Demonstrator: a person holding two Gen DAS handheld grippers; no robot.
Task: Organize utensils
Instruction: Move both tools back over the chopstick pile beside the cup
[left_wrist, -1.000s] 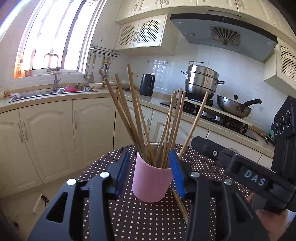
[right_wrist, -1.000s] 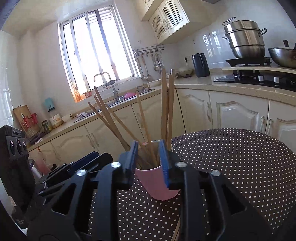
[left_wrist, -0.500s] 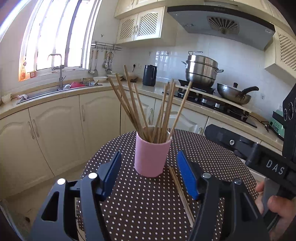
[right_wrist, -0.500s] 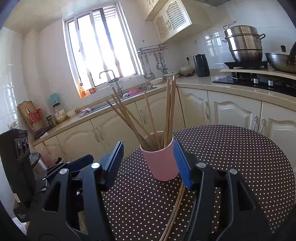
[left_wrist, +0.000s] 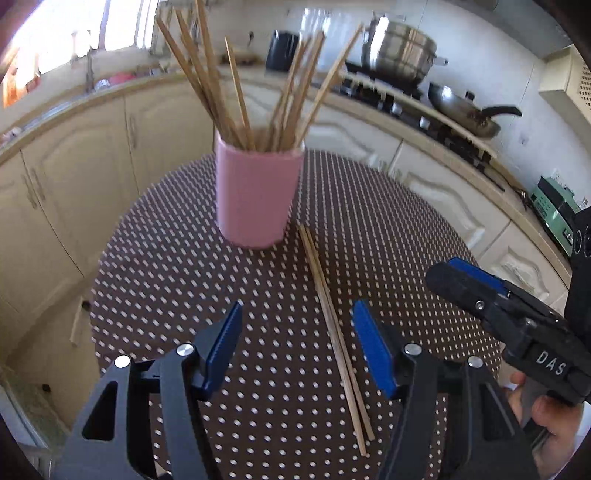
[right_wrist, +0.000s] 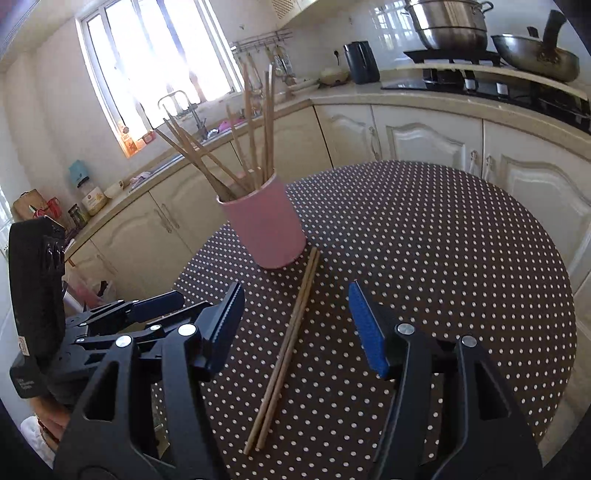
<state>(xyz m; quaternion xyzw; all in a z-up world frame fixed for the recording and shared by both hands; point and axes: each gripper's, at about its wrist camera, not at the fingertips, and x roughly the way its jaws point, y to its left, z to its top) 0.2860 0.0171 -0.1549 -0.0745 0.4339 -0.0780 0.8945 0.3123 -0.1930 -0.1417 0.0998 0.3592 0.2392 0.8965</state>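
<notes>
With both my left gripper (left_wrist: 295, 350) and right gripper (right_wrist: 295, 332) released, jaws just widened and empty, the loose chopstick pair (right_wrist: 286, 350) lies between my right pads, short of the pink cup (right_wrist: 264, 229), so I should descend squarely and pinch both sticks together.

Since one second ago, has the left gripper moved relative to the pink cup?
Yes. The left gripper has backed away from the cup: before, its pads flanked the cup; now they stand open over the two loose chopsticks in front of it.
</notes>
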